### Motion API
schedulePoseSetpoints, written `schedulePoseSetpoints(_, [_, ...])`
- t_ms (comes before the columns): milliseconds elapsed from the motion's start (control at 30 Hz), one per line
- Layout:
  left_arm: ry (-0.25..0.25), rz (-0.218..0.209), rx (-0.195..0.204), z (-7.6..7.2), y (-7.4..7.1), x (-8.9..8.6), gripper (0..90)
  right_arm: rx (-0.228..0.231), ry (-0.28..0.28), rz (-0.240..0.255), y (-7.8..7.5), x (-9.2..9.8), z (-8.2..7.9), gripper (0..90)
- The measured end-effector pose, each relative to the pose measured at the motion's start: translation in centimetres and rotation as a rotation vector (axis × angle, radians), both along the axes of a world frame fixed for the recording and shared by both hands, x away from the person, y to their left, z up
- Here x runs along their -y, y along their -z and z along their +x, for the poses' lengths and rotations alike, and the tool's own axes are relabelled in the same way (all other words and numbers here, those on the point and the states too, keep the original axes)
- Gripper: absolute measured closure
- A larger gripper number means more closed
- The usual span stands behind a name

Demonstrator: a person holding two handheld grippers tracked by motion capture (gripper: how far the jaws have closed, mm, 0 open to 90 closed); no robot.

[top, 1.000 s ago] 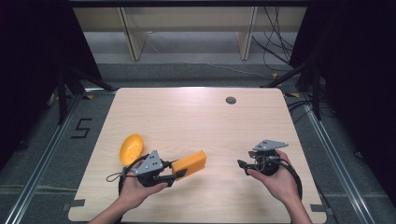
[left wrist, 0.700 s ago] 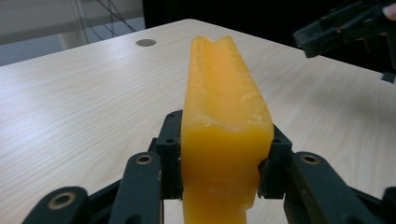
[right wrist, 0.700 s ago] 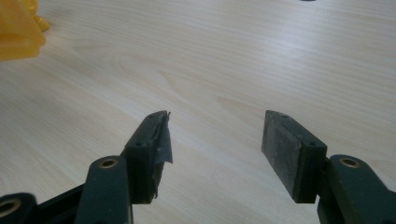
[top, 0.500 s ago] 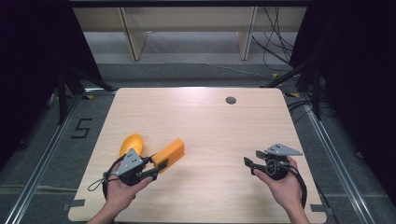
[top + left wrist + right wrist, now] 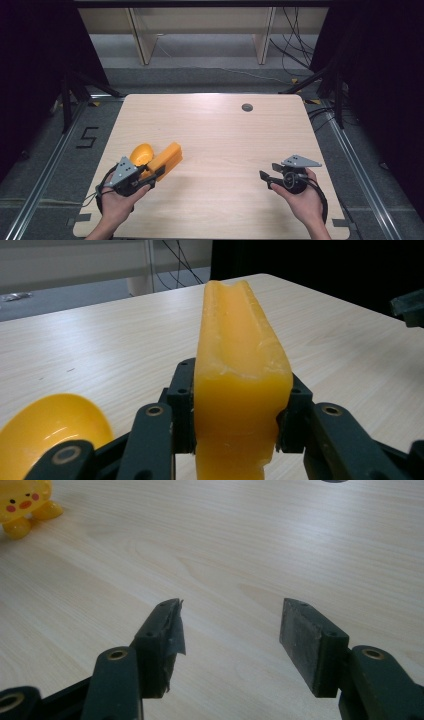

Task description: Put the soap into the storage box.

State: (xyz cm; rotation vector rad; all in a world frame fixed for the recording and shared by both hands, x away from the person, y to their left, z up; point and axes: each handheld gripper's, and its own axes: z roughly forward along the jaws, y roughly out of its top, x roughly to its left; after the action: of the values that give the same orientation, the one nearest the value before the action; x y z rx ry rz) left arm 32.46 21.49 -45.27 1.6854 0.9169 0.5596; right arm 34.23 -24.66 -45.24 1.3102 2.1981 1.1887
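A pale wood-grain desk is seen from above, w/ a person's forearms coming in from the bottom edge. The left tongs are held near the desk's front-left corner and are pinched on a long orange-yellow plastic block w/ a grooved top. In the left gripper view the black pads are pressed against both sides of the block, which sticks out away from the camera, over the desk. Just beside the block, on its left, a round yellow plastic bowl-like piece is seen lying on the desk; whether the two touch can't be told. In the left gripper view its rim is seen at bottom left.

The right tongs are held near the desk's front-right, well apart from the block. In the right gripper view the jaws are spread, w/ nothing btwn them but bare wood. A small yellow toy figure w/ pink cheeks is seen at that view's top-left corner. A small dark round disc is set in the desk near the far edge.
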Motion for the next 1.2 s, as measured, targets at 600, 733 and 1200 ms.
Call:
schedulePoseSetpoints(600, [-0.319, -0.028, -0.009, -0.6, 0.2, -3.6, 60.4, -0.002, -0.013, -0.030, 0.1, -0.1, 0.0, 41.8])
schedulePoseSetpoints(733, [-0.409, -0.029, 0.018, -0.5, 0.0, -4.2, 60.5, 0.001, -0.034, -0.034, 0.2, -0.3, 0.1, 41.7])
schedulePoseSetpoints(1200, [-0.498, -0.074, 0.045, -0.3, 1.5, -4.0, 60.4, -0.028, -0.033, -0.023, 0.4, -0.4, 0.1, 41.7])
